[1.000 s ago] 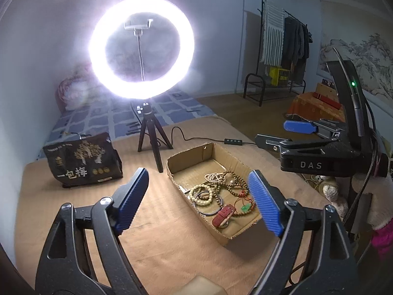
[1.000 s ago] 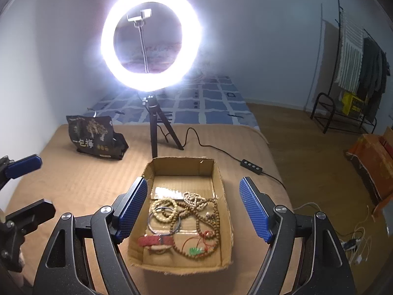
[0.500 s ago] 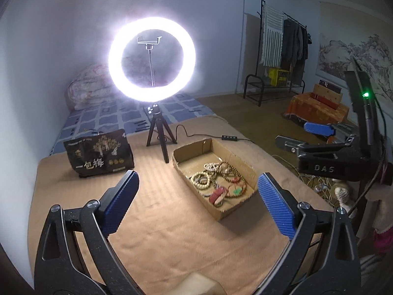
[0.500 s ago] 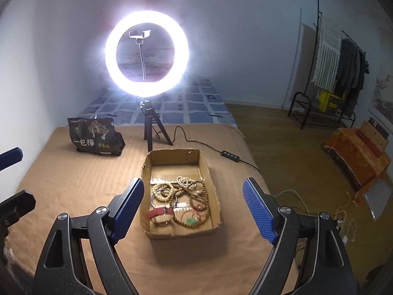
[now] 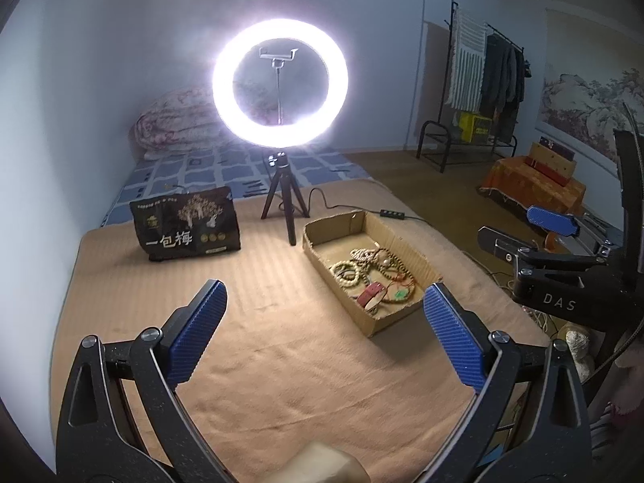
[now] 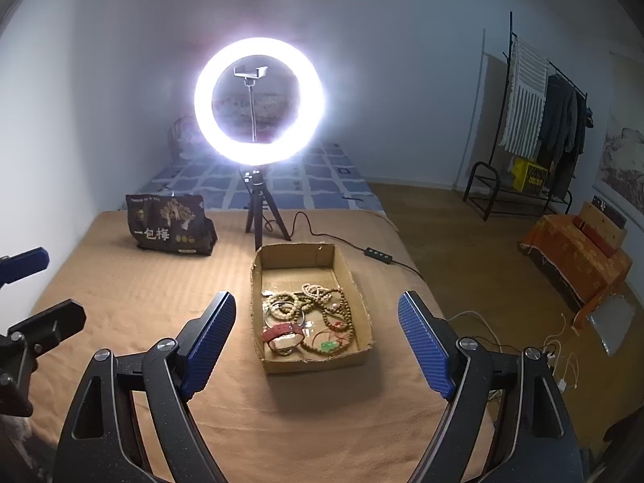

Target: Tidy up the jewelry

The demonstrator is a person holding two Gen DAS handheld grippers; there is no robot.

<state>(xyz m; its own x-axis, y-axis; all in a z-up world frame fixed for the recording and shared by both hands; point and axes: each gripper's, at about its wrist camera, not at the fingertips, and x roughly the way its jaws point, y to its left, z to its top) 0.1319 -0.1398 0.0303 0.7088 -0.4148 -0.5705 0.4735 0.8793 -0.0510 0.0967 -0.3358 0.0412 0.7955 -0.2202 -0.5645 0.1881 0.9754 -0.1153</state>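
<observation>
On the tan bedspread (image 6: 120, 306), a cardboard box (image 6: 354, 294) at 12 o'clock holds bead bracelets (image 6: 310, 314); left gripper (image 5: 322, 334) and right gripper (image 6: 318, 338) gape wide, empty

Pale, bare walls (image 6: 402, 60) close in a dim room lit mostly by a ring light (image 6: 259, 100) on a small tripod (image 6: 259, 209). It stands on a tan blanket (image 6: 141, 294) spread over a bed — blue patterned bedding (image 6: 322, 185) shows beyond, with a rolled quilt (image 5: 177, 124) at the far wall. The floor (image 6: 463, 249) is brown wood. To the right stands a black clothes rack (image 6: 535, 120) hung with garments, near a low orange-draped stand (image 6: 575, 257), and a landscape painting (image 5: 587, 108) hangs on the wall.
</observation>
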